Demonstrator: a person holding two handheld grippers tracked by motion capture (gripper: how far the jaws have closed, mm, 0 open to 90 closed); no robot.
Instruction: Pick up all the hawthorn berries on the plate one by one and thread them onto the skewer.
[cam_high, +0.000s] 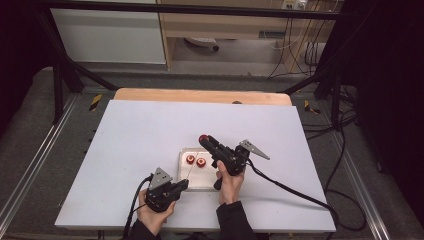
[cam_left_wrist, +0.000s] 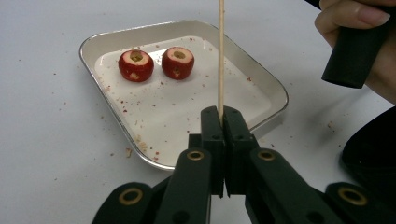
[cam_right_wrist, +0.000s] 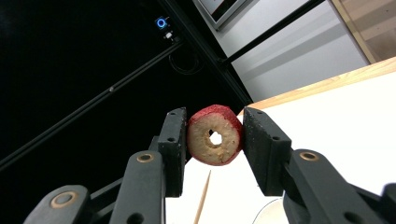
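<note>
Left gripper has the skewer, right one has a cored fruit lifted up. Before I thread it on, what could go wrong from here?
1. The skewer is thin and pinched only at its bottom end by the left gripper; side pressure might bend or snap it.
2. The hole in the fruit is small, and the skewer tip sits below it off to one side, so a miss could stab the flesh.
3. The right gripper squeezes the fruit by its sides; a push along the hole could slide it out over the tray.

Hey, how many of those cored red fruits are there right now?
3. Two cored red fruits sit side by side in the shallow metal tray, one left, one right. The third is clamped in the right claw, raised above the table.
</note>
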